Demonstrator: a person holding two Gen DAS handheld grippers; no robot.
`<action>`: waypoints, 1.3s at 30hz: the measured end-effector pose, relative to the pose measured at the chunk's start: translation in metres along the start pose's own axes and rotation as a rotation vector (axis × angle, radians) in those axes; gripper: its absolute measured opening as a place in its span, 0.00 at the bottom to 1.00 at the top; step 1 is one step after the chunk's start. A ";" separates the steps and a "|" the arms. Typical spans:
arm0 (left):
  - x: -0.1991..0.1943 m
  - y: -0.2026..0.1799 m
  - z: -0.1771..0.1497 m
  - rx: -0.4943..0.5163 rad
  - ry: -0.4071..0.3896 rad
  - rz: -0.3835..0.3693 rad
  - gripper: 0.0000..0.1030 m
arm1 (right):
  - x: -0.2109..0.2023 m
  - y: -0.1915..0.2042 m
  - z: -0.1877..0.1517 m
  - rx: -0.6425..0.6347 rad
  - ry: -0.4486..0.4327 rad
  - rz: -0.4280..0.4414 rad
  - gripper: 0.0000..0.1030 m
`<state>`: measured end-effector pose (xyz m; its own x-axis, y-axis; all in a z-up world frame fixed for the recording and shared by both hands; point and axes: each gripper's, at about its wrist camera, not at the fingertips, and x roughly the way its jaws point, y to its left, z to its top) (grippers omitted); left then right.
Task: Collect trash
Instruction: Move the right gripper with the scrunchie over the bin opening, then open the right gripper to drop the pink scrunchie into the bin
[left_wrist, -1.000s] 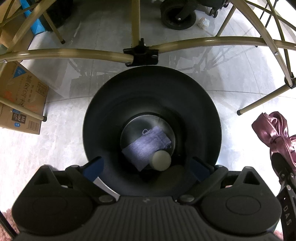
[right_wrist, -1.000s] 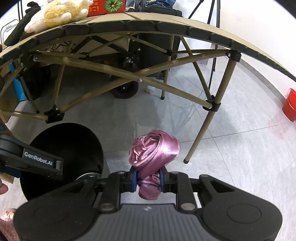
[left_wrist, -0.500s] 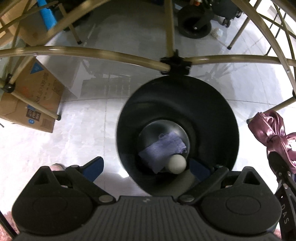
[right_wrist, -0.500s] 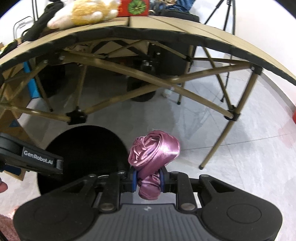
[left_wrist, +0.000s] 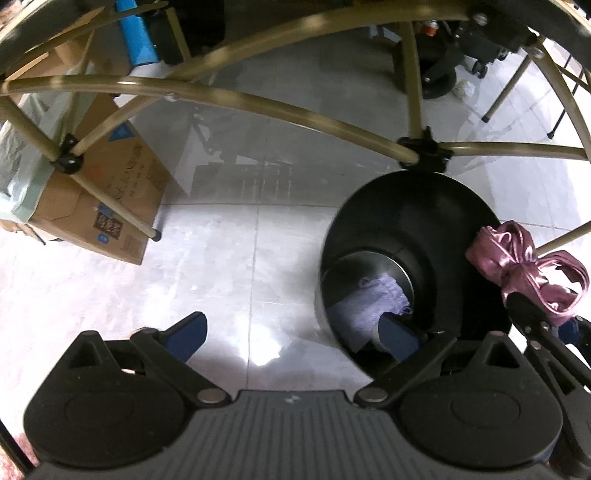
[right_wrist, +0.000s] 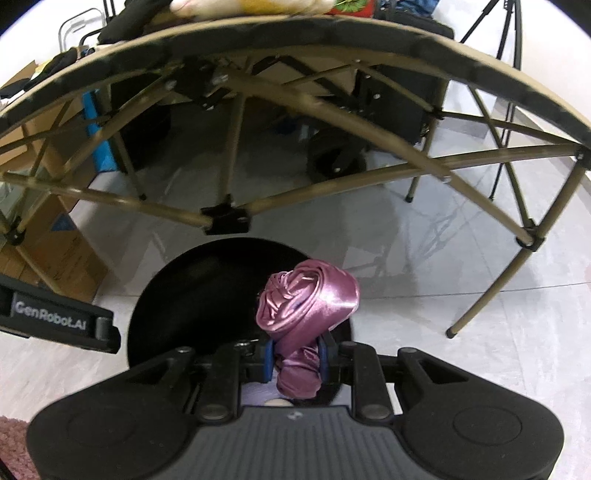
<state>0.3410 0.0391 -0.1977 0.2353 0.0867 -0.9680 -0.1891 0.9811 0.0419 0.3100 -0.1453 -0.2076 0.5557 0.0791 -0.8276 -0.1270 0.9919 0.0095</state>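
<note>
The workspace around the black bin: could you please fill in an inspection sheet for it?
Surface: grey tiled floor, glossy.
Job's things: black bin holds a lilac cloth; pink satin bundle is above its opening.
Clutter: cardboard box; crumpled paper by a wheel.
Tools: right tool shut on the bundle; left tool open, empty.
Cables: nothing seen.
Surroundings: folding table frame overhead.

bin (left_wrist: 413, 221): before table frame (left_wrist: 258, 99) | cloth (left_wrist: 369, 306): in bin | box (left_wrist: 107, 192): left
</note>
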 end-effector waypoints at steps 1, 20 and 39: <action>-0.001 0.003 -0.002 -0.003 -0.002 0.002 0.98 | 0.002 0.003 0.001 0.000 0.004 0.004 0.21; 0.001 0.041 -0.011 -0.019 -0.022 0.072 0.98 | 0.052 0.043 -0.004 0.028 0.157 0.043 0.21; 0.005 0.044 -0.015 0.009 -0.015 0.090 0.98 | 0.082 0.052 -0.010 0.067 0.236 0.035 0.21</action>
<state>0.3198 0.0800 -0.2044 0.2322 0.1772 -0.9564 -0.2019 0.9706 0.1309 0.3404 -0.0885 -0.2808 0.3433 0.0962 -0.9343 -0.0843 0.9939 0.0714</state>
